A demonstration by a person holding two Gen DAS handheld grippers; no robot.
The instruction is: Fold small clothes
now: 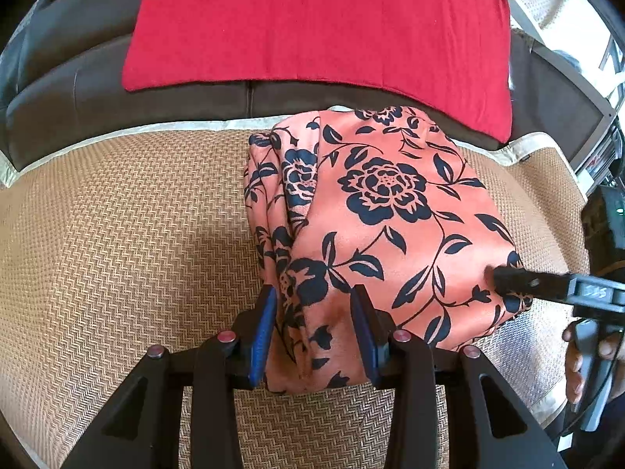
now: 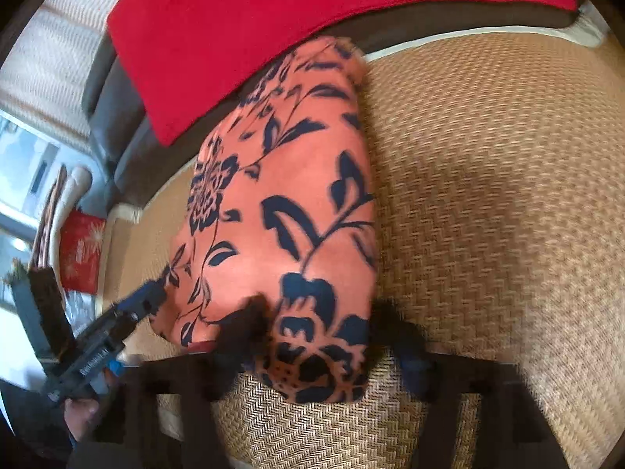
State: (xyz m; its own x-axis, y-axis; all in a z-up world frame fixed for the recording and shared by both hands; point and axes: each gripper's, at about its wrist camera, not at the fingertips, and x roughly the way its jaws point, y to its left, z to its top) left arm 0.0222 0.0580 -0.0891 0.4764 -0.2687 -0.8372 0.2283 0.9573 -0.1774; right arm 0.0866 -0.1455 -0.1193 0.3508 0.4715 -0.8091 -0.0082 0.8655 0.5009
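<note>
A folded orange garment with a dark blue flower print [image 1: 375,211] lies on the woven tan mat [image 1: 129,242]. My left gripper [image 1: 312,293] is open, its blue pads standing on either side of the garment's near edge without squeezing it. From the right, my right gripper [image 1: 511,279] reaches over the garment's right corner. In the right wrist view the same garment [image 2: 285,179] runs away from the camera, and my right gripper [image 2: 318,308] stands wide open and blurred astride its near end. My left gripper [image 2: 150,299] points at the garment's left edge.
A red cloth [image 1: 312,27] hangs over the dark sofa backrest [image 1: 78,93] behind the mat. A person's hand [image 1: 578,367] holds the right gripper's handle. A red box [image 2: 80,250] and a window lie beyond the mat's left end. Bare mat [image 2: 488,195] stretches to the right.
</note>
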